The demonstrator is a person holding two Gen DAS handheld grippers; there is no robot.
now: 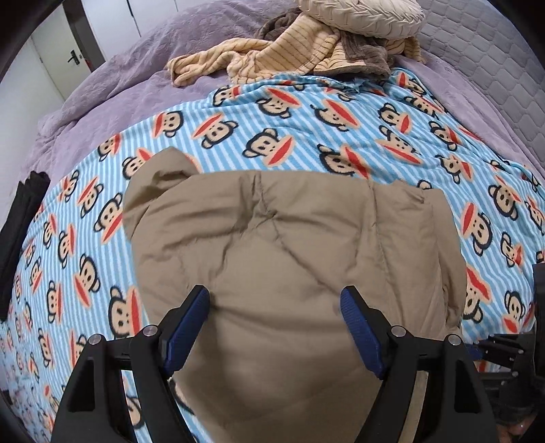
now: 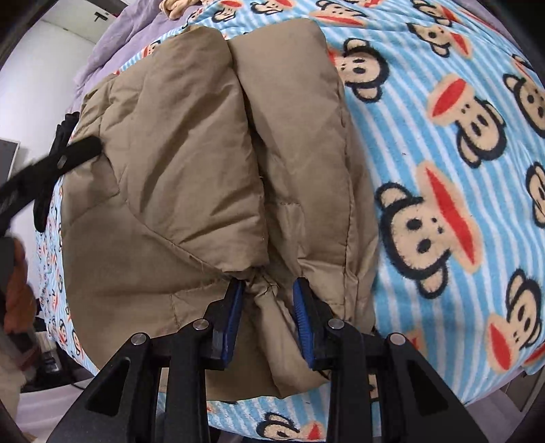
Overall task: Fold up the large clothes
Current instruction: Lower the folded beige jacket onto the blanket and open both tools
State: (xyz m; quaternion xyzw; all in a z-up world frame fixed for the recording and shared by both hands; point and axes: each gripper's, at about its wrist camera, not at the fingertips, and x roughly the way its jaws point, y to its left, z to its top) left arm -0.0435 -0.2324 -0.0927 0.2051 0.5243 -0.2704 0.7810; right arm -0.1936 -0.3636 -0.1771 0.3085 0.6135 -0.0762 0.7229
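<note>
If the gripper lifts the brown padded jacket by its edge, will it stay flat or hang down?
The padded jacket would probably sag: it creases softly. The right gripper pinches a bunched fold, so it likely compresses easily.

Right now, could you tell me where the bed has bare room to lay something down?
Free: the monkey-print blanket between the tan jacket and the beige clothes pile, plus the strips left and right of the jacket. Crowded: the bed's head, under that pile and the pillow.
</note>
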